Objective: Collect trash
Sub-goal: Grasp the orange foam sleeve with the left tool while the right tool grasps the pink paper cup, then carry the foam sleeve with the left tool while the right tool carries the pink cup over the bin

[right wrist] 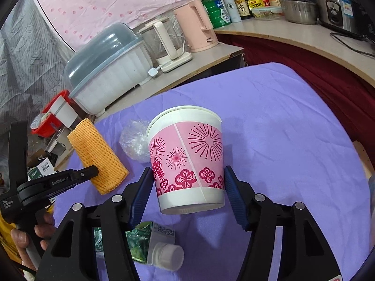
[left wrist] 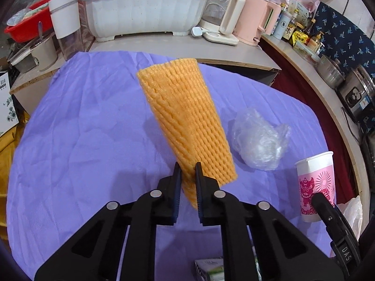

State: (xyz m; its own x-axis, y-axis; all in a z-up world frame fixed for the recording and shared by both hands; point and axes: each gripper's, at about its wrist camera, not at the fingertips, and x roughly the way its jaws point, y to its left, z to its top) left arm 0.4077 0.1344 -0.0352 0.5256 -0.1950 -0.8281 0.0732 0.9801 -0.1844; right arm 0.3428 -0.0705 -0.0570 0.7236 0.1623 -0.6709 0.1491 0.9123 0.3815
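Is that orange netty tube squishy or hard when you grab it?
Probably squishy: the orange foam net sleeve looks pinched thin between the left gripper jaws. Likely very light too, since it sticks out without drooping.

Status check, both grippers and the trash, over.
Left gripper shut on orange foam net, lifted. Right gripper shut on pink paper cup. Crumpled plastic wrap and drink pouch still on purple cloth.

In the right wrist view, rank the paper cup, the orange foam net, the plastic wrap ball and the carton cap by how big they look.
Largest to smallest:
1. paper cup, though it sits nearest the camera, between the fingers
2. orange foam net
3. and 4. plastic wrap ball and carton cap: too alike to rank; the cup hides part of the ball
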